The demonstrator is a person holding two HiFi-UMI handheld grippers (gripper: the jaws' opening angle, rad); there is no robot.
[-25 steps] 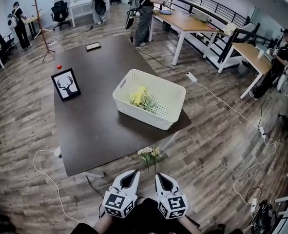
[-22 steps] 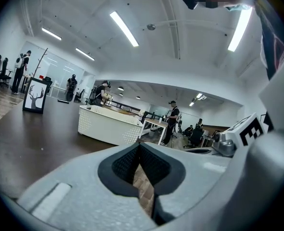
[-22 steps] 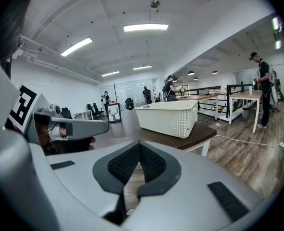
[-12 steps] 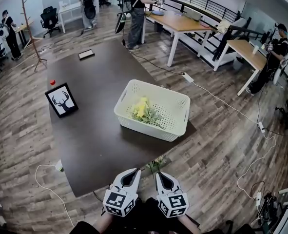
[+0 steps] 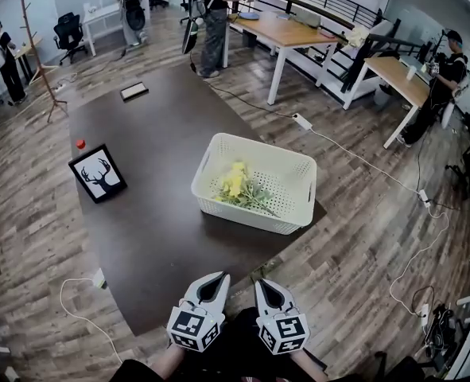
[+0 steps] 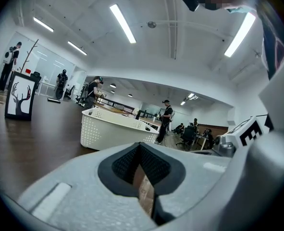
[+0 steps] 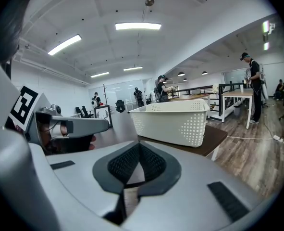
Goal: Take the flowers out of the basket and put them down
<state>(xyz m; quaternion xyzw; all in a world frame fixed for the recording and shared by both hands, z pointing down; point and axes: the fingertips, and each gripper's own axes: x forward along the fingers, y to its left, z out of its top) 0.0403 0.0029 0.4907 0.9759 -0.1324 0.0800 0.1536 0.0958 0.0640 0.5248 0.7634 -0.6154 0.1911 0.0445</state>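
You held both tools low at the near edge of the desk (image 5: 163,229), side by side and apart, each one a smooth grey moulded shell carrying a cube of black-and-white square markers at the back. The left tongs (image 5: 217,279) were together, their dark, finely ribbed pads meeting at the tip with nothing between them. The right tongs (image 5: 263,285) were together in the same way and just as empty. The flowers (image 5: 236,183) lay inside the basket (image 5: 246,217), towards its left half: a soft yellow cluster on top of a loose spread of thin green stems and leaves. The basket was white plastic, rectangular with rounded corners and a rolled rim. Its walls were pierced by neat grids of small holes, and a slot handle was cut into the short end. It sat on the right part of the desk, close to the corner. The desk was a long rectangle with a dark brown matt top. To the left of the basket, well apart from it, a black frame (image 5: 97,173) held a white picture of a stag's head, and a small red ball (image 5: 80,143) lay just beyond it. The floor (image 5: 362,237) was grey-brown wood planking, and a thin white cable (image 5: 362,161) trailed across it.
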